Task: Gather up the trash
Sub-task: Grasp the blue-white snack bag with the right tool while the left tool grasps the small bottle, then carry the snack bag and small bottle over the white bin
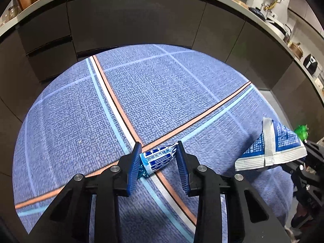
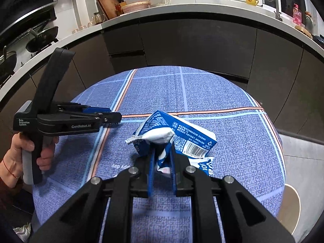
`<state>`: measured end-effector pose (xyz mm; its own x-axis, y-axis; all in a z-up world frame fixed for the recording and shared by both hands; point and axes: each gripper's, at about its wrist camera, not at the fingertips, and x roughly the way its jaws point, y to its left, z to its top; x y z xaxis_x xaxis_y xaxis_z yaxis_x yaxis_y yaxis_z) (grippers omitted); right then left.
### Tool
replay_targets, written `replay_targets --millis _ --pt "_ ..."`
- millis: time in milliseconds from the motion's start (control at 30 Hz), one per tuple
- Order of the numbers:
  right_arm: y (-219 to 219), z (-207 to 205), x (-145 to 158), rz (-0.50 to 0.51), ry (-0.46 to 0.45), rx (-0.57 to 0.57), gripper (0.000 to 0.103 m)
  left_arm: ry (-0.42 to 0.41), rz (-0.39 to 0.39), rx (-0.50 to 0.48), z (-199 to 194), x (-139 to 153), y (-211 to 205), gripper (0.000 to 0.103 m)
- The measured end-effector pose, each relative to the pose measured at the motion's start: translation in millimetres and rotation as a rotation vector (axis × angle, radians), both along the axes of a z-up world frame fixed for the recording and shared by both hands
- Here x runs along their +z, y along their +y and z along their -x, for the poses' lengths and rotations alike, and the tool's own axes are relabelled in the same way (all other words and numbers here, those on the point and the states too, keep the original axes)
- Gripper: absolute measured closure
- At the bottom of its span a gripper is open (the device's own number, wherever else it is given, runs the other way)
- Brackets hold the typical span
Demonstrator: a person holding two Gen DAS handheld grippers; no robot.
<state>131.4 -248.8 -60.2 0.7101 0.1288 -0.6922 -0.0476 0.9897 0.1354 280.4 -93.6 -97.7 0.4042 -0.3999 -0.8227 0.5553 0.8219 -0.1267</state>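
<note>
Left gripper [image 1: 159, 150] spread around blue-white candy wrapper [image 1: 157, 159], apparently not pinching, right gripper [image 2: 162, 158] clamping crushed blue-white carton [image 2: 182, 135]

The left wrist camera sits just behind the left tongs [image 1: 159, 151] and looks forward and down along them, close over the blue checked table [image 1: 81, 105], with the dark cabinets [image 1: 131, 20] far beyond. The right wrist camera rides behind the right tongs [image 2: 162, 158], a little higher over the table [image 2: 232, 93], facing the same cabinets [image 2: 192, 46]. Both views share the tablecloth's orange stripe crossing and the cabinet front. The left view catches the crushed carton [image 1: 273, 145] at its right edge; the right view shows the left tongs [image 2: 113, 117] at its left.
</note>
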Motion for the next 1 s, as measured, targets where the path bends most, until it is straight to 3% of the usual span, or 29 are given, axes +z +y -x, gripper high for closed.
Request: replay_targets --millis 467,1000 --pt "-19.6 60.5 36.6 -0.042 -0.107 -0.043 0.089 -0.088 0.038 0.025 62.5 54.7 -2.9 0.071" --pt "-58.2 121.1 53.9 -0.08 -0.176 -0.15 0.089 -0.177 0.043 -0.067 124.4 91.8 -54.5 0.071"
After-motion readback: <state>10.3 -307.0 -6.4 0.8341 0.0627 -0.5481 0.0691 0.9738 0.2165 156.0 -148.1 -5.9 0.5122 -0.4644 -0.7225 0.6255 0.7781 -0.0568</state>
